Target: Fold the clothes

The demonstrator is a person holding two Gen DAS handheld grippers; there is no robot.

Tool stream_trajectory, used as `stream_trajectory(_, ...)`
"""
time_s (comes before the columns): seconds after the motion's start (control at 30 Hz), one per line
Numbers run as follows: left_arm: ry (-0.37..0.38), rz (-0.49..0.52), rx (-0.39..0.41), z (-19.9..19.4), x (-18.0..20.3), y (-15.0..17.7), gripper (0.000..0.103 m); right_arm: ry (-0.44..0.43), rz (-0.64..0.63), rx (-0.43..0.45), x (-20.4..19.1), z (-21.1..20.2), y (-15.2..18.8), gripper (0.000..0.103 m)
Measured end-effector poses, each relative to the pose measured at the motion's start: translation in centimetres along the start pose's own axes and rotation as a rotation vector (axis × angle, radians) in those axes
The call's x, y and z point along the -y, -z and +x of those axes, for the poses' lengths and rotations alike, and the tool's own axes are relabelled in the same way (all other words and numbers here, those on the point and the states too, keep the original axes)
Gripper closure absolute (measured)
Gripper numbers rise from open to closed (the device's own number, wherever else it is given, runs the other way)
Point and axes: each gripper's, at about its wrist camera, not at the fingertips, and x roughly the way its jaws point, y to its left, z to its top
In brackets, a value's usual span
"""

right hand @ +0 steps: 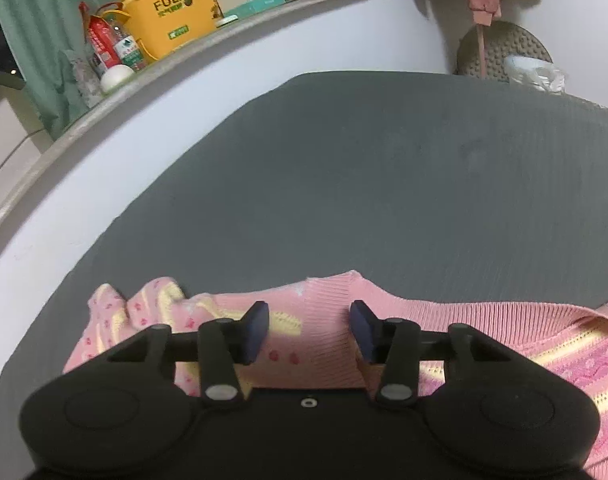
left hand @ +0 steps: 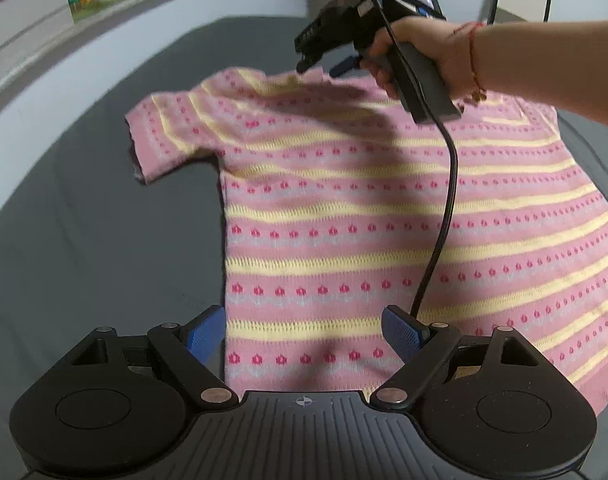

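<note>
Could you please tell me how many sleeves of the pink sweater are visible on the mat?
1 clearly: the short sleeve lies spread on the grey mat, left of the sweater body. The opposite shoulder is behind the hand holding the right claw, so its sleeve may be hidden.

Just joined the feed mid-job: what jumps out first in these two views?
The pink and yellow striped sweater spread flat on the gray mat dominates the left wrist view. The right gripper, held in a bare hand, hovers above its collar end with a black cable trailing over the knit. The left gripper sits open at the hem.
</note>
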Motion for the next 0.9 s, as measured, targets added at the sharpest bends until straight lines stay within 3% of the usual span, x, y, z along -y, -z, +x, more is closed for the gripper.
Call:
stream_trajectory(0.13,0.009,0.018,-0.029,0.5,0.3,0.0,0.017,-0.014,0.020,-0.003,0.6,1.7,-0.6,0.062)
stream_trajectory(0.17,0.012,0.022,-0.037,0.7,0.4,0.0,0.017,-0.024,0.016,-0.011,0.5,2.1,-0.7,0.077)
stream_trajectory(0.23,0.016,0.031,-0.051,0.9,0.5,0.0,0.017,-0.025,-0.013,-0.017,0.3,2.7,-0.7,0.095)
stream_trajectory(0.37,0.002,0.043,-0.063,1.4,0.8,-0.1,0.017,0.022,-0.074,0.105,-0.2,1.7,-1.9,0.097)
stream_trajectory(0.47,-0.011,0.051,-0.070,1.9,1.0,-0.1,0.017,0.015,0.002,0.088,1.0,1.7,-3.1,0.096)
stream_trajectory(0.5,-0.015,0.054,-0.072,2.1,1.1,-0.1,0.017,0.018,0.003,0.060,1.2,2.0,-3.1,0.095)
stream_trajectory(0.53,-0.019,0.056,-0.075,2.2,1.2,-0.1,0.017,0.035,-0.012,0.044,1.3,2.1,-3.0,0.087)
stream_trajectory(0.57,-0.023,0.059,-0.077,2.4,1.2,-0.1,0.017,0.041,-0.022,0.024,1.5,2.1,-2.9,0.068)
stream_trajectory(0.73,-0.006,0.089,-0.061,2.4,1.6,0.4,0.017,-0.101,-0.071,0.077,5.5,-2.5,-4.1,0.051)
stream_trajectory(0.8,0.007,0.100,-0.064,2.4,2.0,0.4,0.017,-0.077,-0.126,0.094,8.3,-5.0,-5.2,0.040)
stream_trajectory(0.9,0.028,0.112,-0.062,2.3,2.4,0.4,0.017,-0.024,-0.164,0.040,13.4,-8.4,-6.2,0.039)
